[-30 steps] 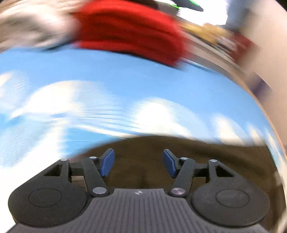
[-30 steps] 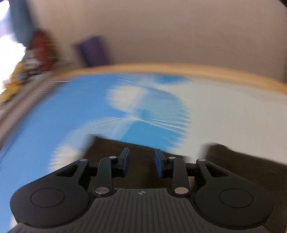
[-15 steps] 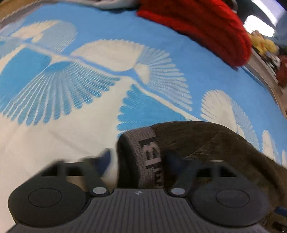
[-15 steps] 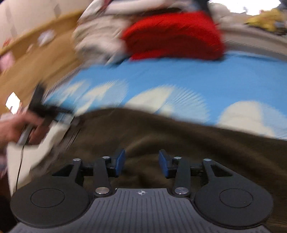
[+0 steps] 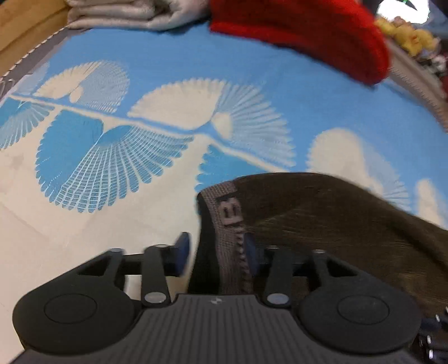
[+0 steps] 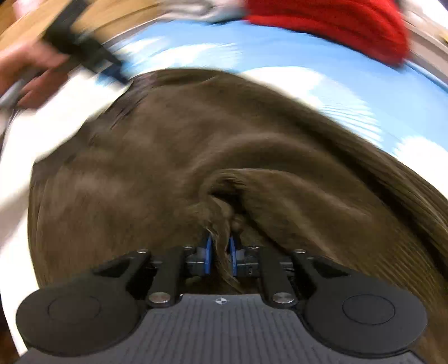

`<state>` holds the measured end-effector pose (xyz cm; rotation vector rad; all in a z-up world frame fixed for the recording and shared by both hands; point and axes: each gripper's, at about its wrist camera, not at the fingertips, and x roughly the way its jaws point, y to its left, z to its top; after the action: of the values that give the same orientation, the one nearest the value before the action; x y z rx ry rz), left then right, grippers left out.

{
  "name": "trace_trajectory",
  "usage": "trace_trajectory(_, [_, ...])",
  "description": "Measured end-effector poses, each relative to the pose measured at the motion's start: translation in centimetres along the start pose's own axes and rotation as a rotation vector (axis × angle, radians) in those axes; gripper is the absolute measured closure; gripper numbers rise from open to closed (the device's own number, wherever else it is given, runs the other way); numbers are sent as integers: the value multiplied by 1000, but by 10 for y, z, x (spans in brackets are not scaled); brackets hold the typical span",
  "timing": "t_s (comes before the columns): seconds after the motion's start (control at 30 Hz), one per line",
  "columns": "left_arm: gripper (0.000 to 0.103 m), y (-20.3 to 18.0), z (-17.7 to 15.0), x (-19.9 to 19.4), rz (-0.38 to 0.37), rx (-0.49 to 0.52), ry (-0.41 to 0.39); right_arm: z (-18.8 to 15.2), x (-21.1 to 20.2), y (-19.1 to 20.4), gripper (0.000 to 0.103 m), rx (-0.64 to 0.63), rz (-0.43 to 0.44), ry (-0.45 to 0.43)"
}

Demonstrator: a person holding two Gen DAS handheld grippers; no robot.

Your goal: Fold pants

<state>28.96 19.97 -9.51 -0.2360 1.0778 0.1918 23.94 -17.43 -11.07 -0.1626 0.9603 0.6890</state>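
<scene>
A: Since last check, right gripper swung onto the brown pants; jaws just closed, pinching a fold.
B: Left gripper?
A: Just reopened, straddling the waistband. Pants below the red knit.

Pants lie on the bedspread, waistband at their left end between the left gripper fingers. Behind, at the bedspread's far edge: sweater to the right, folded cloth left of it. Right gripper pinches a pants fold.

A blue-and-cream bedspread (fan-patterned) beside a wooden floor.
</scene>
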Motion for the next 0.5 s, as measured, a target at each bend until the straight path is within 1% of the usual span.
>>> trace_trajectory(0.07, [33,6,-9,-18,-50,18,36,6,-27,-2,80,13,-18,-41])
trace_trajectory(0.1, [28,10,-21,-26,-63,45,61,7,-43,0,79,6,-31,-61])
trace_trajectory(0.13, [25,11,-31,-32,-64,70,84,7,-60,0,75,3,-39,-79])
trace_trajectory(0.17, [23,16,-48,-36,-63,103,116,6,-80,1,70,4,-47,-107])
trace_trajectory(0.23, [23,24,-72,-31,-45,131,165,0,-125,2,62,18,-79,-185])
trace_trajectory(0.3, [24,36,-101,-20,-14,116,226,-13,-166,3,61,47,-110,-255])
trace_trajectory(0.33, [25,40,-113,-14,-21,105,256,-19,-185,0,60,72,-127,-289])
trace_trajectory(0.37, [35,42,-127,-6,-34,120,303,-31,-206,-4,59,110,-147,-328])
trace_trajectory(0.4, [46,40,-134,-2,-40,156,325,-44,-223,-9,58,153,-172,-364])
trace_trajectory(0.43, [51,38,-138,-5,-62,186,294,-58,-238,-14,56,204,-207,-401])
trace_trajectory(0.47, [67,35,-141,-10,-71,224,263,-74,-252,-20,55,267,-251,-434])
trace_trajectory(0.5, [78,33,-143,-16,-50,267,243,-93,-264,-28,55,345,-301,-461])
